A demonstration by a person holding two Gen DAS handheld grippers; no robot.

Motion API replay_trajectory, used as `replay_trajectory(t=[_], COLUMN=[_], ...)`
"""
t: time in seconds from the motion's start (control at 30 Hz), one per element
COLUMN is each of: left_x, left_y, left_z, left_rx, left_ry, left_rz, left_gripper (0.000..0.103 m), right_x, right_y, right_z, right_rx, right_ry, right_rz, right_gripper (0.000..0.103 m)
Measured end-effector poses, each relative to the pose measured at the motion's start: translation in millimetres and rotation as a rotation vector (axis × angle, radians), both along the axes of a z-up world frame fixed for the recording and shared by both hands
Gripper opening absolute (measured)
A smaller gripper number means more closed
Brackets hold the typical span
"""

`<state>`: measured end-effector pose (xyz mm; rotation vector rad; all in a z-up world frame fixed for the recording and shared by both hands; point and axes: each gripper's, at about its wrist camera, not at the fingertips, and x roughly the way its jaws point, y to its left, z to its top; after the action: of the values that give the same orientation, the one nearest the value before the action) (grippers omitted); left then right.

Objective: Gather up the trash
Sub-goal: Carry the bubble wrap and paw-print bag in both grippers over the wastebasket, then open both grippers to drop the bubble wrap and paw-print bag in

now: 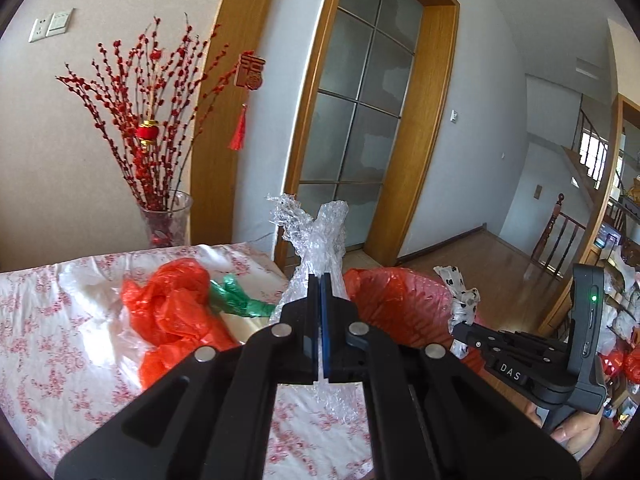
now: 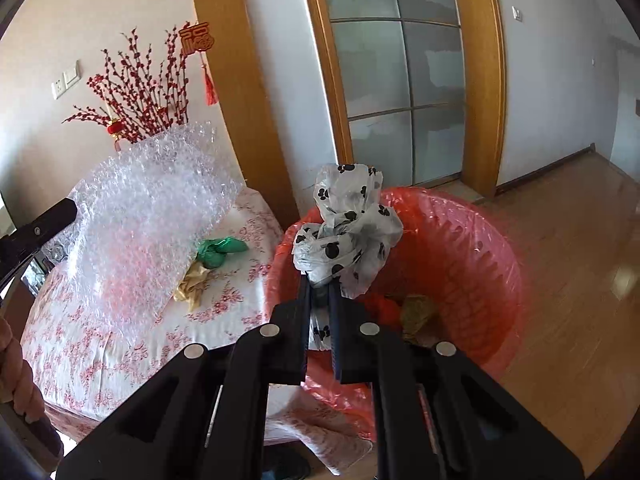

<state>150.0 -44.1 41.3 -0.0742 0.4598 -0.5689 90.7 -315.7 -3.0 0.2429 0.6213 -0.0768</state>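
Bubble wrap (image 1: 320, 236) is clamped in the left gripper (image 1: 325, 280); a paw-print bag (image 2: 346, 226) in the right gripper (image 2: 320, 284), marked "DAS".

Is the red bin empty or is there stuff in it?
Not empty. The red-lined bin already has some crumpled trash at the bottom.

A lived-in home: a floral-clothed surface (image 1: 48, 320), a glass vase of red berry branches (image 1: 164, 216), a hanging red festive charm (image 1: 249, 72), frosted-glass wooden door (image 1: 360, 120), wood floor (image 2: 580, 260).
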Motion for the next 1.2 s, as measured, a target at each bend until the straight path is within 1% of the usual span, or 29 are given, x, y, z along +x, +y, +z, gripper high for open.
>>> replay_trajectory(t=[0.23,0.47,0.83,1.07,1.13,1.17,1.2], left_x=[7.5,18.0,36.6,39.5,41.3,42.8,44.6], left_y=[-51.4,-88.0,-118.4,-133.4,-135.0,-135.1,-134.7], left_z=[-8.2,-21.7,-44.1,-57.5,-61.3,-63.6,-65.3], left_rx=[-0.015,-0.015,-0.002,0.019,0.025,0.029,0.033], left_ry=[0.009,0.026,0.074,0.102,0.114,0.122,0.128], left_rz=[-0.077,-0.123,-0.157,-0.166,-0.161,-0.159,-0.153], left_gripper=[0.003,0.003,0.003,0.003,0.007,0.014,0.023], right_x=[-0.7,2.1,11.9,18.4,19.5,20.2,20.3], right_y=[-31.7,-53.8,-62.4,-69.4,-68.5,-67.9,-67.9], right_z=[-1.4,-1.7,-5.2,-8.9,-9.6,-10.4,-11.2], right_rx=[0.019,0.032,0.035,0.048,0.044,0.039,0.034], right_ry=[0.002,0.0,0.008,0.016,0.019,0.022,0.024], right_rz=[-0.059,-0.092,-0.104,-0.107,-0.098,-0.096,-0.097], right_gripper=[0.009,0.009,0.009,0.009,0.013,0.015,0.019])
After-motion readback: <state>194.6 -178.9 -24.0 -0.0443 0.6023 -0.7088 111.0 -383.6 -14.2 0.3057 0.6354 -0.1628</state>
